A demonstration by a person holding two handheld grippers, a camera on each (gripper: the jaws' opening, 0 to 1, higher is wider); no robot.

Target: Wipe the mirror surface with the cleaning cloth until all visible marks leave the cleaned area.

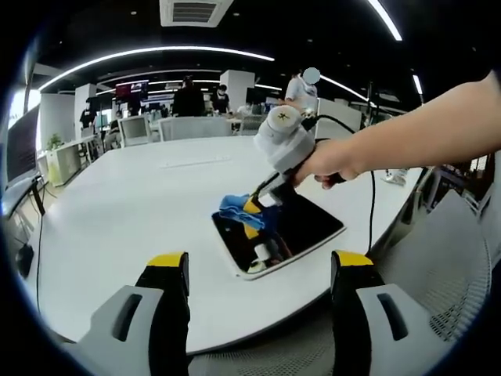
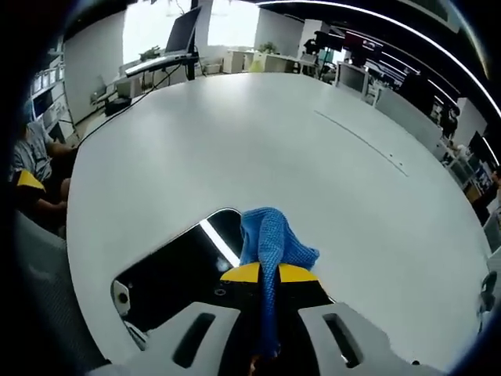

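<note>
Your right gripper (image 2: 270, 274) jaws clamp the blue cloth (image 2: 270, 239) on the mirror (image 1: 301, 227); the left gripper (image 1: 258, 274) jaws stand released. The unheld mirror lies near the desk (image 2: 235, 141) edge; hard strokes could slide it off.

Large white table (image 1: 141, 204), dark mirror (image 1: 301, 227) lying flat near its edge

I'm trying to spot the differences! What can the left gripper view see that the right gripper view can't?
The left gripper view alone shows a person's hand holding the right gripper over the mirror, and the left gripper open, apart from it. The right gripper view alone shows a laptop on a far desk. Both share the white table, the dark mirror and the blue cloth pinched in the right gripper's jaws.
</note>
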